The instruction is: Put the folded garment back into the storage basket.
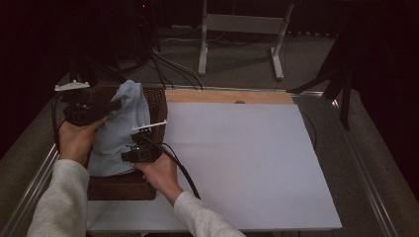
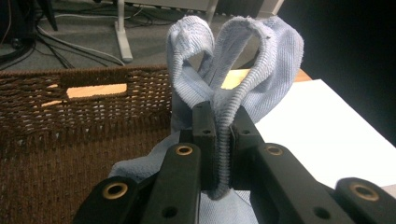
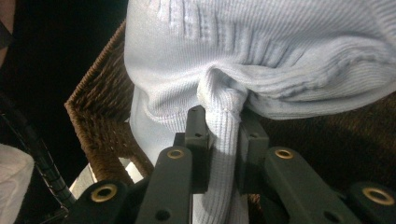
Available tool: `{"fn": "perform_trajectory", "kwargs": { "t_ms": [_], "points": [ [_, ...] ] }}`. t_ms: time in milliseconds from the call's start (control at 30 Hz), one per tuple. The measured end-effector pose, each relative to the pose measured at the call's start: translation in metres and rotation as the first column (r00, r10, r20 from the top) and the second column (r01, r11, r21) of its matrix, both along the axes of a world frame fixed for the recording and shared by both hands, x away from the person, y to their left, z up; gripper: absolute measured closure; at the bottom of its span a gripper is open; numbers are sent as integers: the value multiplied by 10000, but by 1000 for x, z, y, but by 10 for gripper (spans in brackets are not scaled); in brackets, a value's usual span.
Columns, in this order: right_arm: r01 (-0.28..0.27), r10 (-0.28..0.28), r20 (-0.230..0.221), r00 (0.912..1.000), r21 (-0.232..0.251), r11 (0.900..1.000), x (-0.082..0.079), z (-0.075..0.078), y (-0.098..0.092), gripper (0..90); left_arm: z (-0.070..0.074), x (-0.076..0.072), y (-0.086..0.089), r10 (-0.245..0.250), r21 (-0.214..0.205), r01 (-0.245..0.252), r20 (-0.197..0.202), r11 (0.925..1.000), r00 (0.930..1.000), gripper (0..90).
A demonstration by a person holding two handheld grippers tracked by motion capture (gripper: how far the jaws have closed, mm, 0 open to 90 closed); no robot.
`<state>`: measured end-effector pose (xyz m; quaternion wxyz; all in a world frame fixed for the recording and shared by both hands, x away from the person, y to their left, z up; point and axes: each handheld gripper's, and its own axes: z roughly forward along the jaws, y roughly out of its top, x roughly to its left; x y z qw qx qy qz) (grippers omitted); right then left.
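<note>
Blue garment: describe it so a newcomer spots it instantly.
Start at the white board covering the table; at its left edge sits a dark brown wicker basket. The pale blue ribbed knit garment rises out of it, pinched by both tools, the one soft, light thing against dark weave.

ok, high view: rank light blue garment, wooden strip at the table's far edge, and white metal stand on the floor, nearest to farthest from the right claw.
1. Light blue garment: clamped in the right claw, over the wicker basket.
2. Wooden strip: along the table's far edge, up and right of the claw.
3. White metal stand: on the floor beyond the table.
</note>
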<state>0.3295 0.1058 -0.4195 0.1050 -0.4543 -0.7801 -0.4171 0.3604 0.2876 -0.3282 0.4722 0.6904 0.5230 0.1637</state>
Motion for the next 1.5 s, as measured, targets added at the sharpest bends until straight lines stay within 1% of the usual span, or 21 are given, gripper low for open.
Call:
{"fn": "perform_trajectory", "kwargs": {
  "t_ms": [367, 533, 800, 833, 967, 1100, 1133, 1367, 1500],
  "points": [
    [-16, 14, -111, 9999, -245, 9997, -3, -7, 8, 782, -6, -3, 9, 107, -39, -107, -81, 9999, 9999, 848],
    [-60, 57, -127, 9999, -308, 9995, -5, -8, 12, 782, -9, -5, 13, 141, -48, -141, -140, 9999, 9998, 848],
    [-152, 144, -185, 9997, -434, 9989, -8, -8, 16, 781, -7, -9, 17, 204, -90, -205, -98, 9997, 9997, 847],
    [-185, 177, -159, 9997, -520, 9985, -9, -8, 18, 781, -7, -10, 17, 220, -51, -221, -97, 9997, 9997, 847],
    [-227, 217, -168, 9996, -576, 9981, -10, -8, 19, 780, -7, -10, 19, 236, -15, -236, -161, 9997, 9996, 847],
    [-235, 219, -228, 9995, -729, 9971, -11, -8, 22, 779, -7, -11, 19, 249, 139, -246, -237, 9996, 9994, 847],
    [-243, 226, -213, 9995, -838, 9962, -11, -8, 23, 779, -7, -12, 20, 275, 191, -270, -266, 9995, 9993, 847],
    [-189, 166, -231, 9996, -1065, 9941, -11, -8, 26, 779, -6, -13, 25, 354, 232, -348, -272, 9991, 9990, 847],
    [-350, 324, -253, 9992, -1119, 9931, -12, -6, 30, 777, -7, -14, 28, 435, 281, -427, -287, 9987, 9986, 846]
  ]
}}
